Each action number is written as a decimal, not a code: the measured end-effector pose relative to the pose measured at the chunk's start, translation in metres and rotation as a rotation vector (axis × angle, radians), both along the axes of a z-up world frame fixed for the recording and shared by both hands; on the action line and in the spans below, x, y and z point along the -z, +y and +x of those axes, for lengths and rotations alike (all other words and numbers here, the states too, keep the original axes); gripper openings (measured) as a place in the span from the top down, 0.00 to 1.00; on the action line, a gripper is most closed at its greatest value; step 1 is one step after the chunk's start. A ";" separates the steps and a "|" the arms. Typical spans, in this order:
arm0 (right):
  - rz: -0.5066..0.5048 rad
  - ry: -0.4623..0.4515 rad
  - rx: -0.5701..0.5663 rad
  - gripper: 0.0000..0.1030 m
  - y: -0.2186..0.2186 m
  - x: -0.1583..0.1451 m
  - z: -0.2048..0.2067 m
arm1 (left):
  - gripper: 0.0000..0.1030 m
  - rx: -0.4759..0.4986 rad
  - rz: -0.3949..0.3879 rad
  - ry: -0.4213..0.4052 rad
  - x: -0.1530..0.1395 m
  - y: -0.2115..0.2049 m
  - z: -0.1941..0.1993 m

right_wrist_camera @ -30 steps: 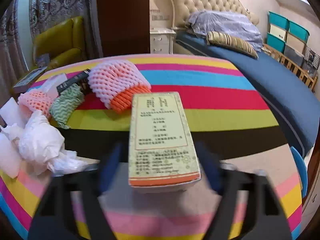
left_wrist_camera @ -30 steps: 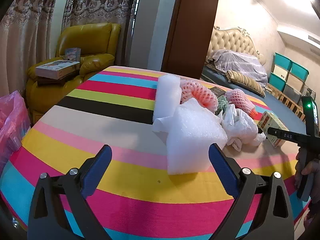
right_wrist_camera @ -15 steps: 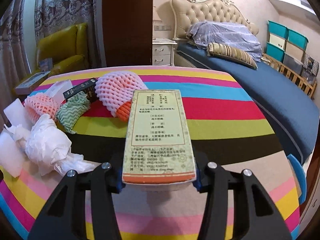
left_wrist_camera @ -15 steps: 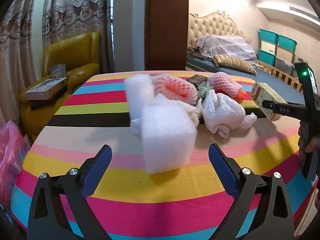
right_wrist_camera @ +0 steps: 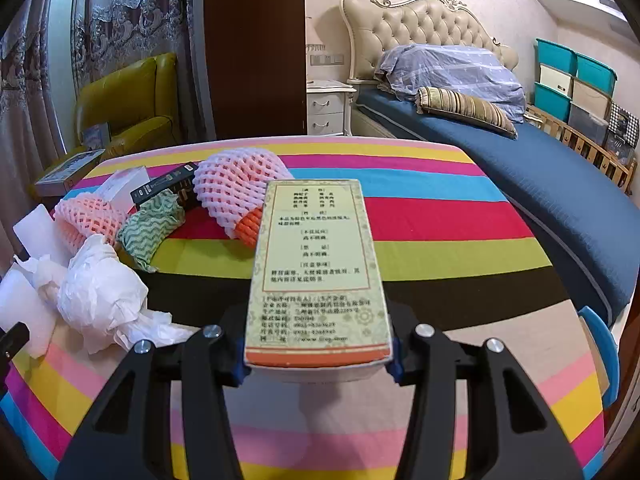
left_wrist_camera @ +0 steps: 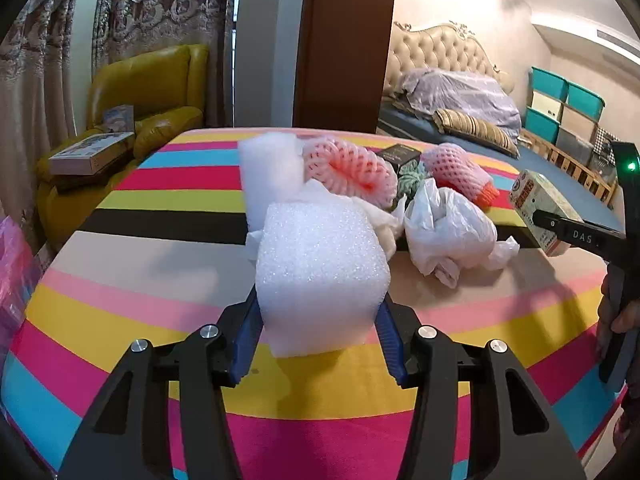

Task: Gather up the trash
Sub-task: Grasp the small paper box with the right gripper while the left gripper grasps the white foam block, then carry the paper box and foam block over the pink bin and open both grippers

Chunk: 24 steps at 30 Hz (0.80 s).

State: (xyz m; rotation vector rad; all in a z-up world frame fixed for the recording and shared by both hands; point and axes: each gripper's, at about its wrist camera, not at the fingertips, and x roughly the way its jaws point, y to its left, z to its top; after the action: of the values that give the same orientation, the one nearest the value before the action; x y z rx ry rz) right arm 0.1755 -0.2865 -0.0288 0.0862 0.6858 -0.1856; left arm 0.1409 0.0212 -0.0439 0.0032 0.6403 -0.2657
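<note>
clamping foam block (left_wrist_camera: pixel 320 276) (level jaws)

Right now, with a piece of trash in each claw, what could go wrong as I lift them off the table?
1. The left claw pinches only the near end of the soft white foam block; it may compress and slip out.
2. The right claw holds just the near end of the long cardboard box, so it might tilt or pivot.
3. The crumpled plastic bag lies close beside the foam and could get dragged.
</note>
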 end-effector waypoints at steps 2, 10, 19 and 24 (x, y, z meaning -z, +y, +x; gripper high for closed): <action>-0.002 -0.019 0.000 0.53 0.000 -0.002 -0.003 | 0.54 -0.002 0.010 -0.025 -0.002 -0.002 -0.004; 0.070 -0.137 -0.085 0.53 0.001 -0.014 -0.025 | 0.54 -0.026 -0.031 -0.091 -0.010 0.016 -0.022; 0.134 -0.203 -0.328 0.53 0.059 -0.031 -0.054 | 0.54 -0.096 -0.034 -0.123 -0.019 0.070 -0.057; 0.123 -0.209 -0.477 0.53 0.105 -0.041 -0.065 | 0.54 -0.157 -0.004 -0.160 -0.026 0.103 -0.078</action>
State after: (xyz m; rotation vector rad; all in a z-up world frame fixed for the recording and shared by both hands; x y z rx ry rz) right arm 0.1110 -0.1818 0.0124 0.0564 0.4923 0.3206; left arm 0.0624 0.1243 -0.0177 -0.0288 0.4783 -0.1135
